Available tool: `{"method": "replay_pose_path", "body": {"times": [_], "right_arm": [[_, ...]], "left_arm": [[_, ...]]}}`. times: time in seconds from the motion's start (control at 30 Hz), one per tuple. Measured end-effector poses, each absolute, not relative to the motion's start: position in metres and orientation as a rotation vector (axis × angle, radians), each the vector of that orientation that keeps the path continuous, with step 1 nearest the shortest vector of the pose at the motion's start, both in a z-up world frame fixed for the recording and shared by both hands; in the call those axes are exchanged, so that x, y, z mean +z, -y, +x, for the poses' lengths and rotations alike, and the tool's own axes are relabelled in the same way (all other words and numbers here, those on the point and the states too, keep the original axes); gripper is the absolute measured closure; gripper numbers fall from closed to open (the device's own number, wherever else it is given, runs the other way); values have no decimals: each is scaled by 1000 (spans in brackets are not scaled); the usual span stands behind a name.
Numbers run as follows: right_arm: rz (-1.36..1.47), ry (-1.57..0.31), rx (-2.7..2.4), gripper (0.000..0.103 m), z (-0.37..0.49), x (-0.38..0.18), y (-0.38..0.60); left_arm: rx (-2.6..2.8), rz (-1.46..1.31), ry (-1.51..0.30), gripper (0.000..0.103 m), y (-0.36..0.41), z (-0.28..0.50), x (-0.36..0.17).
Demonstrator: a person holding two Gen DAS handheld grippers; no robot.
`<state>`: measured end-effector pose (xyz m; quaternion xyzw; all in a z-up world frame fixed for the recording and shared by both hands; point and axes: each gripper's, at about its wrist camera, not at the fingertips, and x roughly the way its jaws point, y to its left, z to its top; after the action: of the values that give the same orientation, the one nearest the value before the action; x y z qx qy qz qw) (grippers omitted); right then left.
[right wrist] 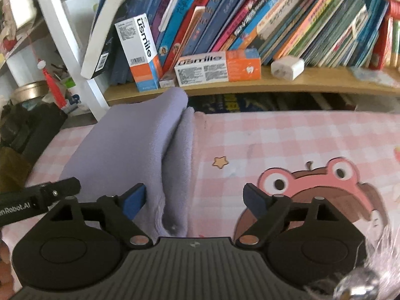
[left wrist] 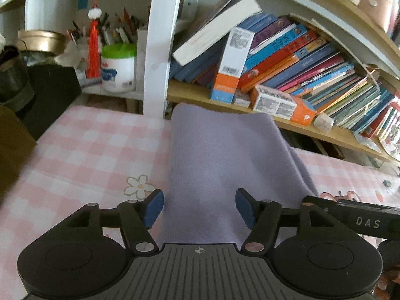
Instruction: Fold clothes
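We saw a soft purple cloth (left wrist: 225, 155) lying folded on a pink checked sheet (left wrist: 82, 150). It lay in a long strip that reached toward a wooden shelf (left wrist: 200, 97) full of books (left wrist: 287, 60).

Our left claw (left wrist: 199, 206) was open. Its two blue pads (left wrist: 153, 207) stood apart over the near end of the cloth, and they did not press on it.

Our right claw (right wrist: 193, 200) was open wide too. The right edge of the cloth (right wrist: 140, 150), where the layers showed, lay between its pads (right wrist: 135, 201). The pads did not squeeze it. A pink frog picture (right wrist: 325, 177) on the sheet (right wrist: 275, 135) was by the right pad.

Two orange and white boxes (right wrist: 217, 67) stood on the shelf (right wrist: 275, 85) just past the far end of the cloth. A red tassel (left wrist: 93, 50) hung on the left, near a white tub with a green lid (left wrist: 119, 68).
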<state>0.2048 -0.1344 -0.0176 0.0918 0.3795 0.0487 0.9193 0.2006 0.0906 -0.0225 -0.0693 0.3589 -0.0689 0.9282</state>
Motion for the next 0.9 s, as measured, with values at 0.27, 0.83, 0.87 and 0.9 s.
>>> {"method": "replay_pose_path", "body": {"times": [0.27, 0.83, 0.87, 0.9], "right_arm": [[49, -729, 92, 9, 174, -7, 126], [-23, -766, -23, 1, 122, -18, 135], [-25, -767, -23, 0, 119, -19, 135], [-21, -765, -23, 0, 117, -19, 136]], "left_arm": [[-127, -64, -675, 27, -76, 172, -9], [-35, -19, -700, 13, -66, 112, -19], [-33, -15, -704, 13, -64, 110, -20], [-32, -10, -708, 13, -63, 109, -21]]}}
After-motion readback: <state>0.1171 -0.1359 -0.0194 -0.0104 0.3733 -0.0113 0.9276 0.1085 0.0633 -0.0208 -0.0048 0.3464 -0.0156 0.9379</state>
